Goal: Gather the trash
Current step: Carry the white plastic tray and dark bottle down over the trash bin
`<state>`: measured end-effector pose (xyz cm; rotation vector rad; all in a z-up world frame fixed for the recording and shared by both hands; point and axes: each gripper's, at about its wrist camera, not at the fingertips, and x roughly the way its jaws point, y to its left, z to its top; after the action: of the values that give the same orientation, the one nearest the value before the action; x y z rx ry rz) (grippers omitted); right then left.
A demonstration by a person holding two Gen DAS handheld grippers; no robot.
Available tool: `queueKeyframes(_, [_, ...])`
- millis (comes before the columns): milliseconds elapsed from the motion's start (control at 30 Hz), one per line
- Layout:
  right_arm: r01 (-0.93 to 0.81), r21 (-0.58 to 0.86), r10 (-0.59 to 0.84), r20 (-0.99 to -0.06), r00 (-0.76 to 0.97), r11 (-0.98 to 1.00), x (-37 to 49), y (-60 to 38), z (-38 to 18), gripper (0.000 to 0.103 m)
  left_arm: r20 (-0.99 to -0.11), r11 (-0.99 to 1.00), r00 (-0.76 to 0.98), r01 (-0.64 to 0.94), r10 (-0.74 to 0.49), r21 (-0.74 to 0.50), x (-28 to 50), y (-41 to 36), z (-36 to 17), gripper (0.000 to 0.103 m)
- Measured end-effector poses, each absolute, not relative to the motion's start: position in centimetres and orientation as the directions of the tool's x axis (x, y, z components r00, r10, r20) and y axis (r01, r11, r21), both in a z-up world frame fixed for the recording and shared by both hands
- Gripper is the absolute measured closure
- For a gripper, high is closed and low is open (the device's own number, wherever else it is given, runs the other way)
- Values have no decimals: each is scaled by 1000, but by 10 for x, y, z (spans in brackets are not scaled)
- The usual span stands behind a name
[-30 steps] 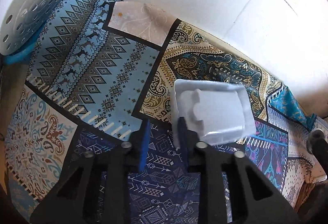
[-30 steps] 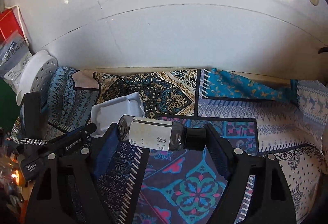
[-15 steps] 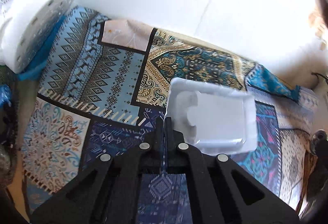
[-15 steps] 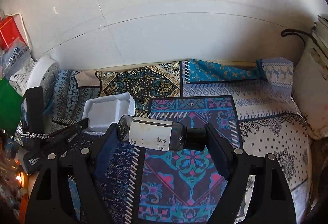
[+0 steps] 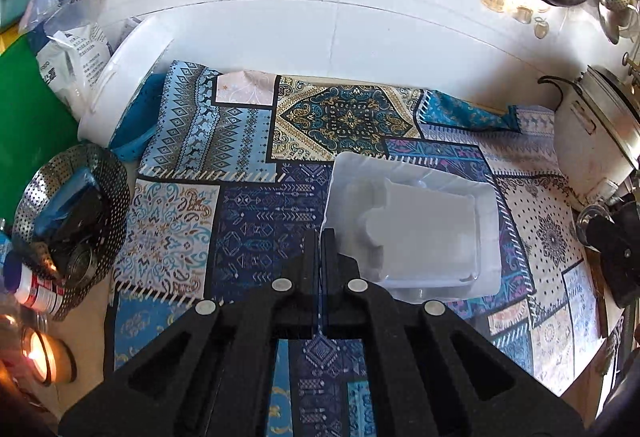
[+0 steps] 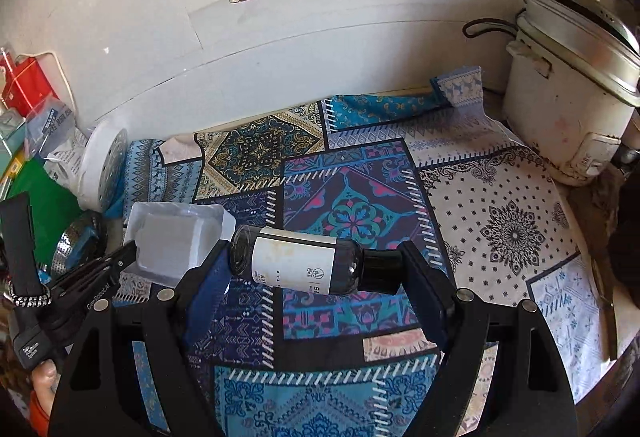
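Note:
My left gripper (image 5: 322, 237) is shut on the left rim of a clear plastic tray (image 5: 420, 229), which hangs tilted above the patterned cloth (image 5: 240, 221). The right wrist view shows the same tray (image 6: 172, 237) at the left, with the left gripper (image 6: 124, 255) pinching its edge. My right gripper (image 6: 314, 257) is shut on a dark bottle (image 6: 296, 261) with a white label. The bottle lies crosswise, its base against the left finger and its black cap against the right finger, held above the cloth (image 6: 500, 205).
A white rice cooker (image 6: 560, 97) stands at the right against the tiled wall. At the left are a perforated steel basket (image 5: 68, 225), a white perforated disc (image 6: 100, 169), plastic bags, a green board (image 5: 24, 117) and a lit candle (image 5: 36, 357).
The left jaws closed on the tray's rim and lifted it off the cloth. Both grippers rose and drew back from the wall. The bottle stayed in the right gripper.

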<state>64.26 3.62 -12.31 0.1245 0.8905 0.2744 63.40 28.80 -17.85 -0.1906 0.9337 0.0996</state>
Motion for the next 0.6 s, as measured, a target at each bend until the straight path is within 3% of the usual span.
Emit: queueKeyframes(600, [-388, 196, 398, -732, 552, 900, 477, -88, -142, 23, -813, 935, 573, -335, 108, -112, 413, 125, -182, 103])
